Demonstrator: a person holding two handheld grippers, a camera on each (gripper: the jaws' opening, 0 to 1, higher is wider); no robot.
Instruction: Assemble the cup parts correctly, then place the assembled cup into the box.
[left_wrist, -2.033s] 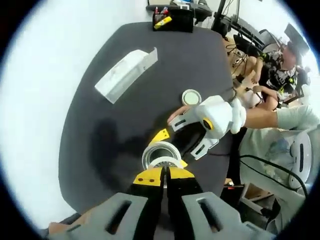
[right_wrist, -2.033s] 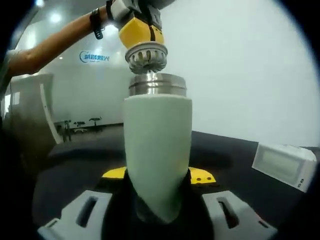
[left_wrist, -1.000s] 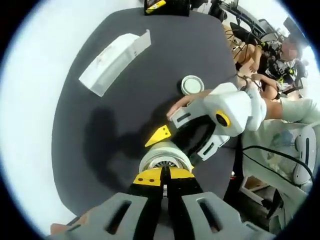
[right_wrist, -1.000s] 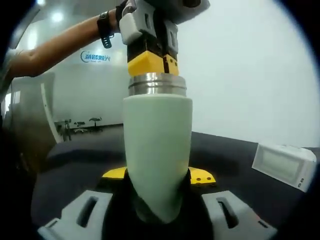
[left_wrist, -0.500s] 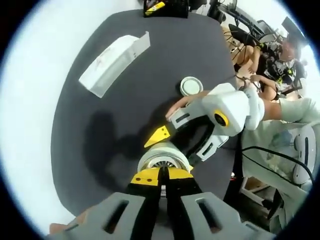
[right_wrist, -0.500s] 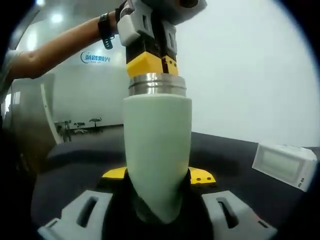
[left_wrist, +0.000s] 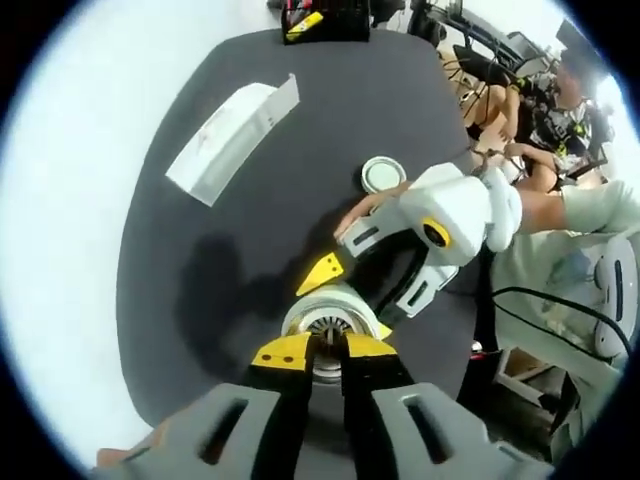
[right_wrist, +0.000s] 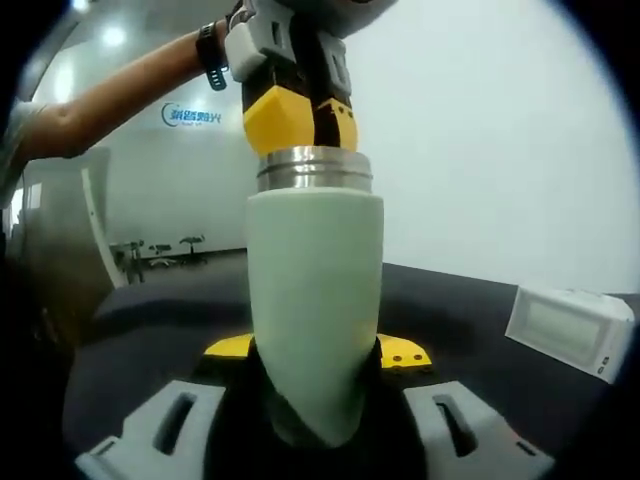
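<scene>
Cup body (right_wrist: 315, 310), pale green with steel neck: upright, long axis vertical, mouth up, pinched between right gripper (right_wrist: 316, 400) jaws above the dark table (left_wrist: 260, 200). Left gripper (left_wrist: 327, 352), jaws slightly parted, directly over the mouth. Round lid (left_wrist: 383, 173) and white box (left_wrist: 232, 125) on the table.

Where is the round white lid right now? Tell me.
In the left gripper view, the lid lies on the dark table, just beyond the right tool.

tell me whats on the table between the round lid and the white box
Nothing: in the left gripper view the stretch of dark table between the round lid and the white box is bare.
</scene>
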